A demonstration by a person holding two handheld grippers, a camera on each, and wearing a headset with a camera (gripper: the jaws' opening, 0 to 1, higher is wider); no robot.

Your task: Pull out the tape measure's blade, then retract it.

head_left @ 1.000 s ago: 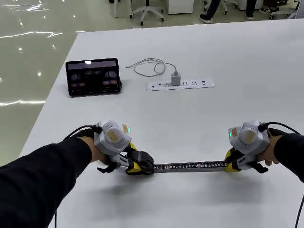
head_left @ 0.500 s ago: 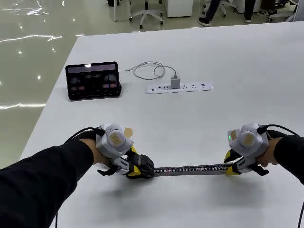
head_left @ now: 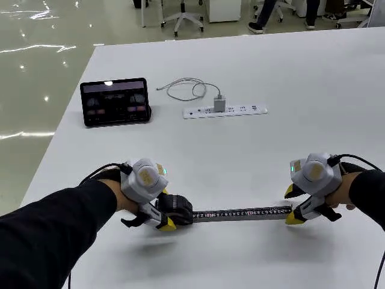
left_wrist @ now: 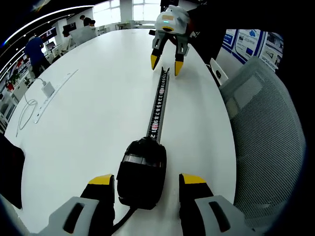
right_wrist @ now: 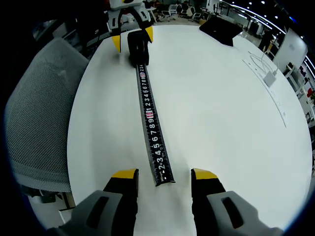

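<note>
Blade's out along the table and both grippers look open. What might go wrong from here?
1. The right gripper has its fingers apart on either side of the blade near its tip, without touching it. If the blade retracts now, it may whip back unguided.
2. The left gripper leaves gaps beside the case, so the case may skid or twist as the blade moves.

The tape measure case was placed on the table, between the left gripper's jaws. Its blade was laid out rightward, ending between the right gripper's jaws. Farther back, a tablet was set left of a power strip.
</note>
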